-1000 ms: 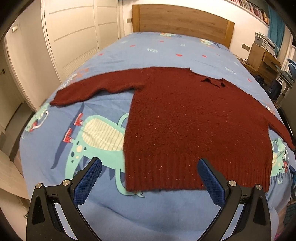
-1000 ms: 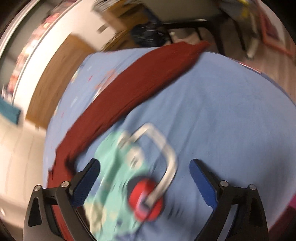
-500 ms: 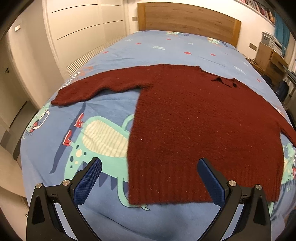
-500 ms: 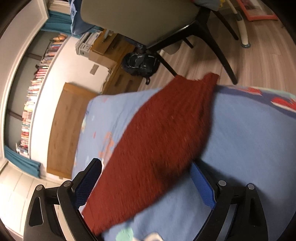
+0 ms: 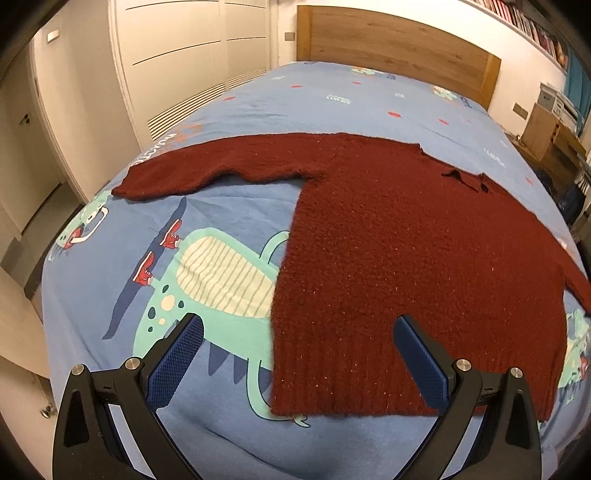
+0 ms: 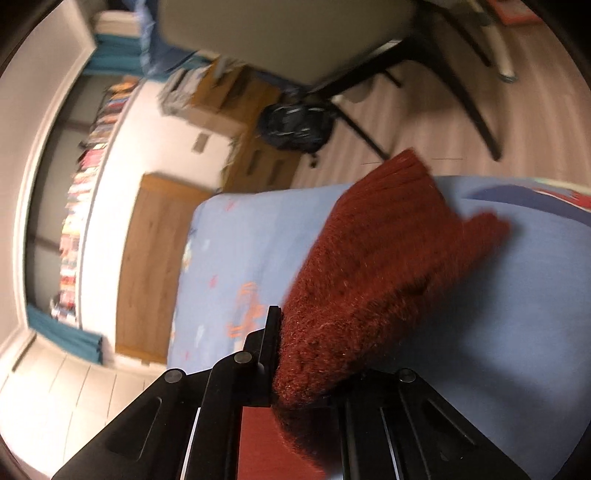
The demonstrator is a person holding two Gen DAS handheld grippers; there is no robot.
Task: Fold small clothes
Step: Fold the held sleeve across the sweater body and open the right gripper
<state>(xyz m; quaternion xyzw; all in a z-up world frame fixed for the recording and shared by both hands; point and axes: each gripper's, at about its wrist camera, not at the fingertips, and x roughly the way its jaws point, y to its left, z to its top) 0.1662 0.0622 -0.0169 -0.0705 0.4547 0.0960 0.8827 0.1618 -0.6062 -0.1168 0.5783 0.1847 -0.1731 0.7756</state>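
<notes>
your left gripper hangs with jaws spread wide, the dark red knitted sweater lying flat just ahead on the blue dinosaur-print bedsheet. your right gripper is clamped on the sweater's sleeve, which stretches ahead of it.

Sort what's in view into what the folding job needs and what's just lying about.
Job:
dark red knit sweater
its sleeve, clamped in the right gripper
left gripper, open above the hem
dinosaur bedsheet

Lying about:
chair
black backpack
wooden headboard
bookshelf
</notes>
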